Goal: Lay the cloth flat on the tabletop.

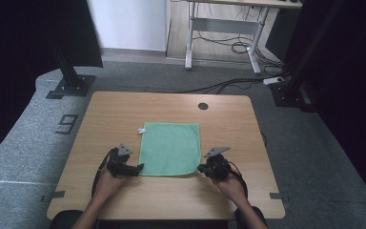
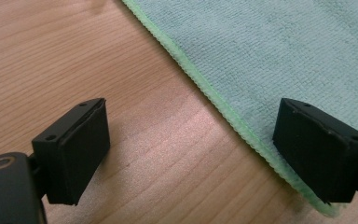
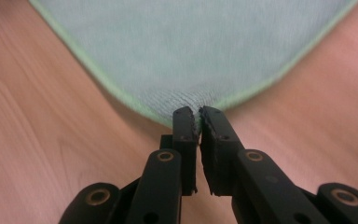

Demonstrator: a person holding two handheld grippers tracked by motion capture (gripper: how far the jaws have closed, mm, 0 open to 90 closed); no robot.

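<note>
A green cloth (image 1: 170,149) lies flat and spread out in the middle of the wooden surface (image 1: 124,107), its near edge towards the person's side. It looks like thin microfibre: light, limp and quite unbreakable, so it should drape and fold wherever it is lifted, and it will probably slide easily over the smooth wood. The stitched hem and the corners look like the best places to take hold, since a pinch there gathers one layer cleanly; a small white tag (image 1: 141,130) sits at the far left corner.

The right hand-held gripper (image 3: 198,116) has its jaws together, clamped on the cloth's near right corner, with the hem pinched between the tips. The left hand-held gripper (image 2: 193,154) sits at the near left corner with its jaws wide apart, one pad (image 2: 77,151) over bare wood and the other over the cloth's edge, gripping nothing yet.

Nothing else rests on the surface except a dark round cable hole (image 1: 203,106) near the far edge, well apart from the cloth. On the floor beyond are a desk frame (image 1: 224,36) and loose cables (image 1: 228,86), none of it in the way.
</note>
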